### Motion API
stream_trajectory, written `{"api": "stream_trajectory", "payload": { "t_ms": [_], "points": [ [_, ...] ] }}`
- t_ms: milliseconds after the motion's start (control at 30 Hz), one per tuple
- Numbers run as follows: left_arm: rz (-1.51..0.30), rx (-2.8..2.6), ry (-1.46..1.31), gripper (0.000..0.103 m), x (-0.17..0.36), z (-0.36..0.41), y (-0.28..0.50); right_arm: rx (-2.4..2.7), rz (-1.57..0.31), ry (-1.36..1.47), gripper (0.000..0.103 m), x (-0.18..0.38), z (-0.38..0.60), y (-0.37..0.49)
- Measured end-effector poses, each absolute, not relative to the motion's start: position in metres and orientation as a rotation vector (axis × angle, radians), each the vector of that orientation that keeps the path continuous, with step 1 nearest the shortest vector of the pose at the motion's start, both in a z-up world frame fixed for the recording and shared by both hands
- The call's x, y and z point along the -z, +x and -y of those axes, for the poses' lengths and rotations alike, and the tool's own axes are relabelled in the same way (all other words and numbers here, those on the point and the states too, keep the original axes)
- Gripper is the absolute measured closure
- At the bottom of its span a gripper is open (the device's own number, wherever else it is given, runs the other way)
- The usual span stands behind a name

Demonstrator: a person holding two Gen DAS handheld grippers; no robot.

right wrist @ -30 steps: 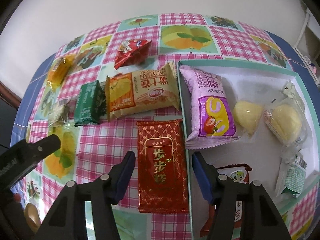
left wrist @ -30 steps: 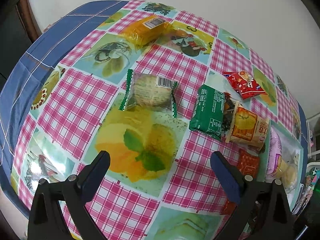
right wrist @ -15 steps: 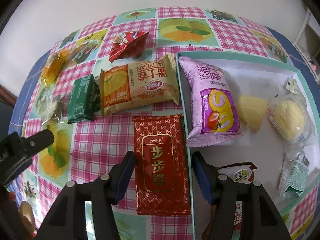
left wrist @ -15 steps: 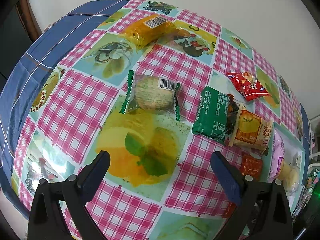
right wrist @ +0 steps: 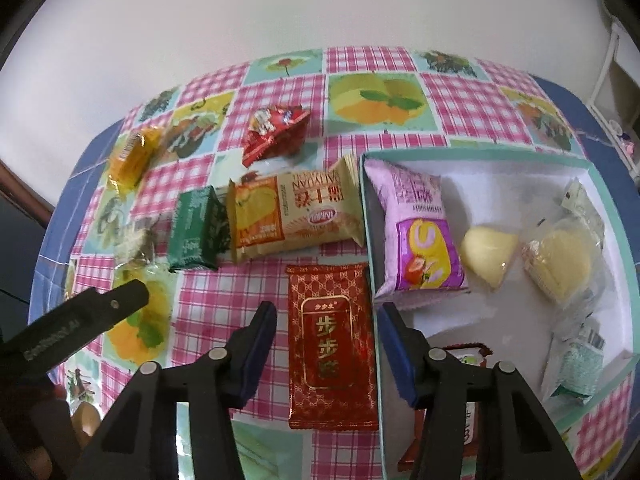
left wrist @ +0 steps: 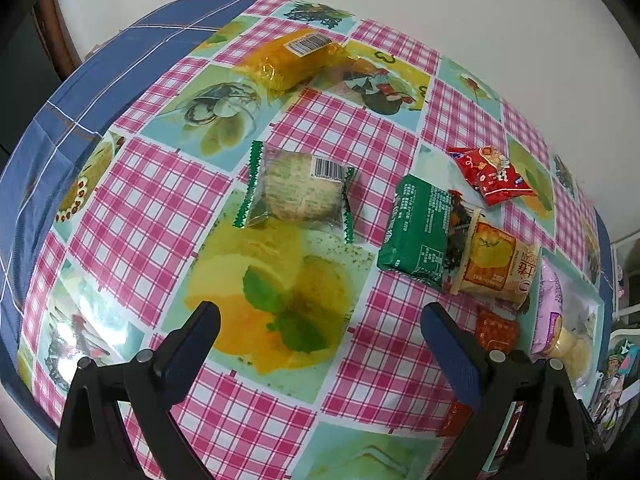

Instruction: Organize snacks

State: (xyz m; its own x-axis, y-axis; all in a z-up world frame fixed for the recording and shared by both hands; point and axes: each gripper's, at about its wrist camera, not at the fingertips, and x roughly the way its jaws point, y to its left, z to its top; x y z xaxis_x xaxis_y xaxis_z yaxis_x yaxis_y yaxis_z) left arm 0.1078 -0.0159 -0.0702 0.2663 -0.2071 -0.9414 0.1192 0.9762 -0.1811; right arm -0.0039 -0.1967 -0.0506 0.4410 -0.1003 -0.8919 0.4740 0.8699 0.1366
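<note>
Currently listed: red foil snack packet (right wrist: 334, 356), flat on the worktop (right wrist: 208, 300), between the closing jaws of the right hand-held gripper (right wrist: 326, 346), pads not touching; teal-rimmed box (right wrist: 612, 216) touching at 3 o'clock. Likely light, crinkly, slippery; best pinched across its long edges. Left hand-held gripper (left wrist: 320, 344): spread, empty, green-edged cake packet (left wrist: 298, 196) at 12 o'clock. Surface: glossy checked fruit-print cloth; pale wall beyond.
</note>
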Motion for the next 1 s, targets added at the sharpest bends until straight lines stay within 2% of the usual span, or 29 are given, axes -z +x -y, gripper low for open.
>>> {"api": "stream_trajectory", "payload": {
  "t_ms": [400, 1000],
  "points": [
    [-1.31, 0.224, -0.11, 0.003, 0.078, 0.013, 0.115, 0.382, -1.148, 0.329, 0.048, 0.074, 0.185, 0.01],
    [-1.299, 0.216, -0.127, 0.003, 0.076, 0.001, 0.127, 0.399, -1.137, 0.369, 0.049, 0.083, 0.186, 0.027]
  ]
}}
